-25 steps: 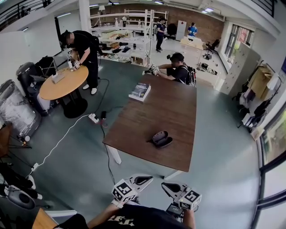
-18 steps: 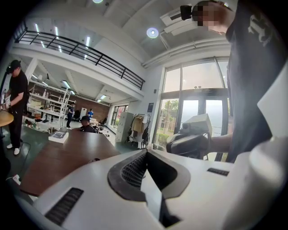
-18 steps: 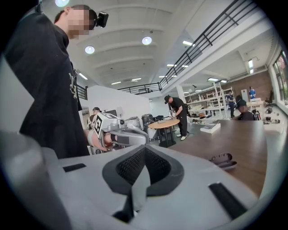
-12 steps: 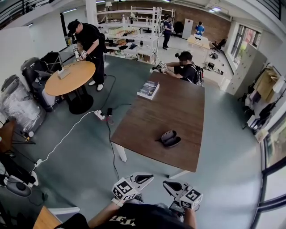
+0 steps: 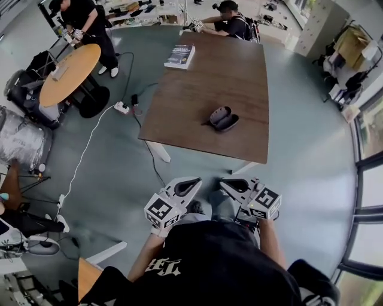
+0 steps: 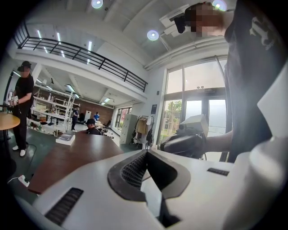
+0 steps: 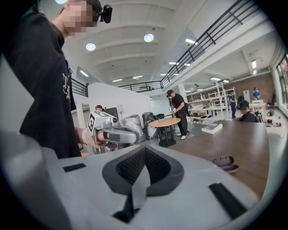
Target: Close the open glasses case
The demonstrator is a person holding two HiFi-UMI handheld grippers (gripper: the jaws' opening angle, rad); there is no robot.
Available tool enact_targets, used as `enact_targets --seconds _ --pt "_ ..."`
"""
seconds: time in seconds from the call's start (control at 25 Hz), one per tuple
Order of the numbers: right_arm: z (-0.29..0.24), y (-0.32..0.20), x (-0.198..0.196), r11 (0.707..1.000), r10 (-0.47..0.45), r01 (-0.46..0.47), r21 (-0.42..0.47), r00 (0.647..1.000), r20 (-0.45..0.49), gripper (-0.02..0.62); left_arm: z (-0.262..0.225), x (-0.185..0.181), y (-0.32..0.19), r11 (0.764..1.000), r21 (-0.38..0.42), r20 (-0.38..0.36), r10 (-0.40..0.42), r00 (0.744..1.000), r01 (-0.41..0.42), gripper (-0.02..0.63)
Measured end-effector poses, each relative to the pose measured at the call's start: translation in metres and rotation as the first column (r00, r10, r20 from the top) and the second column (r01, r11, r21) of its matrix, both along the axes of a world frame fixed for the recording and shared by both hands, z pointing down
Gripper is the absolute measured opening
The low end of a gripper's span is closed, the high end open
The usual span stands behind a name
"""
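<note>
The dark glasses case (image 5: 222, 118) lies open on the brown table (image 5: 197, 89), near its front right corner. It also shows low at the right in the right gripper view, as the glasses case (image 7: 225, 162). My left gripper (image 5: 192, 181) and right gripper (image 5: 227, 183) hang side by side close to my body, over the floor and well short of the table edge. Both are shut with nothing between their jaws. The left gripper (image 6: 146, 153) points past the table's end, and the right gripper (image 7: 144, 150) points towards the left gripper (image 7: 112, 133).
A book (image 5: 179, 55) lies at the table's far left corner. One person (image 5: 230, 17) sits at the far end. Another person (image 5: 84, 18) stands by a round wooden table (image 5: 67, 67). A power strip (image 5: 122, 108) and cables cross the floor left of the table leg.
The head view has tipped down and the table has slid up in the picture, so more of my body shows. Both grippers stay shut and side by side.
</note>
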State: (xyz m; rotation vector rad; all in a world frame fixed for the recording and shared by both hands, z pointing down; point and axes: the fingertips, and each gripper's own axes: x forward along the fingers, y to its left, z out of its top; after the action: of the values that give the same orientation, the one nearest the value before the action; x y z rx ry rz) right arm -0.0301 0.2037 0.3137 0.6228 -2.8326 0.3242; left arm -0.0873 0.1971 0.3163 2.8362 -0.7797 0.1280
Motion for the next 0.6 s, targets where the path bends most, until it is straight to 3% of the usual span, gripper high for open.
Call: enact_targets --seconds 0.2,0.44,0.6 --pt "0.004 -0.018 0.012 1.0 0.004 -0.004 -0.012 1.0 0.003 -0.014 0.0 0.008 -0.012 1.0 -0.018 0.01 -0.022 1.0 0.022 0.008" --pt "0.021 -0.062 0.043 0.993 0.117 -0.114 0.034 0.99 -0.082 -0.014 -0.004 0.028 -0.045 1.0 -0.006 0.017 -0.024 1.0 0.024 0.008" --pt "0.018 -0.086 0.071 0.984 0.17 -0.166 0.058 0.983 -0.07 -0.014 -0.006 0.048 -0.067 1.0 0.002 0.02 -0.008 1.0 0.008 0.008"
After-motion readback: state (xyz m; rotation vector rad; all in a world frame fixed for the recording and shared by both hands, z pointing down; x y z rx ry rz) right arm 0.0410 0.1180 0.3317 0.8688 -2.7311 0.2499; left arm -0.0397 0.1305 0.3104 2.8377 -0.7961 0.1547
